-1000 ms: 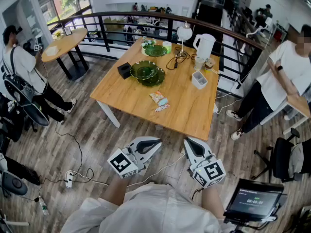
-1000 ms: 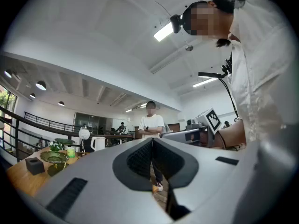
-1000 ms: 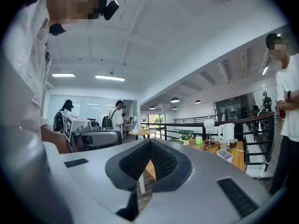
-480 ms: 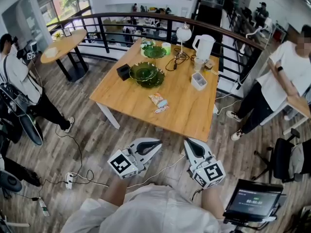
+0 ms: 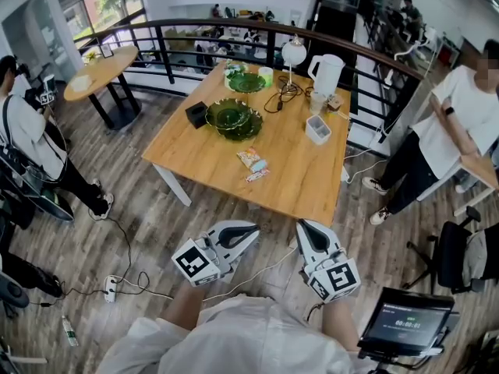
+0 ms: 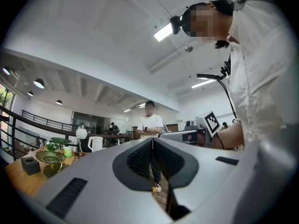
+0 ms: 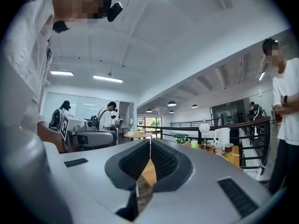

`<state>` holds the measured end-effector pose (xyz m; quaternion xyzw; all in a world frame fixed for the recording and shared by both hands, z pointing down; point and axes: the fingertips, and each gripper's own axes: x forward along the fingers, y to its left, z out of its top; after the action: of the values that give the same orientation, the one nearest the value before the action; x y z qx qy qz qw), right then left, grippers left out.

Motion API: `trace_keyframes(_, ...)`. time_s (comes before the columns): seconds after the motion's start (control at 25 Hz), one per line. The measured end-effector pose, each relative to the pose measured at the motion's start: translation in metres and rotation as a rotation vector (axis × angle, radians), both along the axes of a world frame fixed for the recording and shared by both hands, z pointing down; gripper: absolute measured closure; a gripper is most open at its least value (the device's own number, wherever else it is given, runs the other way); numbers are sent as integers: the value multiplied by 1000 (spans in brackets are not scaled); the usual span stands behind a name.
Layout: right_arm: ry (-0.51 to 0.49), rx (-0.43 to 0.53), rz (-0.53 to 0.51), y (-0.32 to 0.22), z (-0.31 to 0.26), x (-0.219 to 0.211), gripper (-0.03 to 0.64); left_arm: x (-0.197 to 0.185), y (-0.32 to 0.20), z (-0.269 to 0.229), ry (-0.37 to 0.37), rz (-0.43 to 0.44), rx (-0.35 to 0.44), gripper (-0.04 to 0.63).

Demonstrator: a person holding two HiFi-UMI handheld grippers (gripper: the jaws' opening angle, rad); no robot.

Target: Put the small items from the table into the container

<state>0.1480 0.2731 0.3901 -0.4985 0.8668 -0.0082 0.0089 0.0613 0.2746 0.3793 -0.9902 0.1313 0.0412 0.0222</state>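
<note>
Small wrapped items [image 5: 255,163] lie near the middle of the wooden table [image 5: 210,156]. A white rectangular container [image 5: 320,128] stands to their upper right. My left gripper [image 5: 255,230] and right gripper [image 5: 300,227] hang side by side below the table's near edge, well short of the items. Both are shut with nothing between the jaws; in the left gripper view [image 6: 152,139] and the right gripper view [image 7: 150,139] the tips meet in a thin line.
Green glass dishes [image 5: 235,118], a black box [image 5: 197,113], a white kettle [image 5: 327,74] and a lamp [image 5: 295,54] stand on the table. One person [image 5: 448,135] stands at its right, another [image 5: 31,142] at far left. Cables [image 5: 125,283] lie on the floor; a monitor [image 5: 405,322] sits lower right.
Both grippers have kept still. The person at the far left has shifted further left and downward.
</note>
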Motion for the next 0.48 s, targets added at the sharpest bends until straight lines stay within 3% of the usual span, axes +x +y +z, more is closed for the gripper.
trace_keyframes(0.48,0,-8,-35,-4,5,9,604,8,-1,3,0,-22,-6,586)
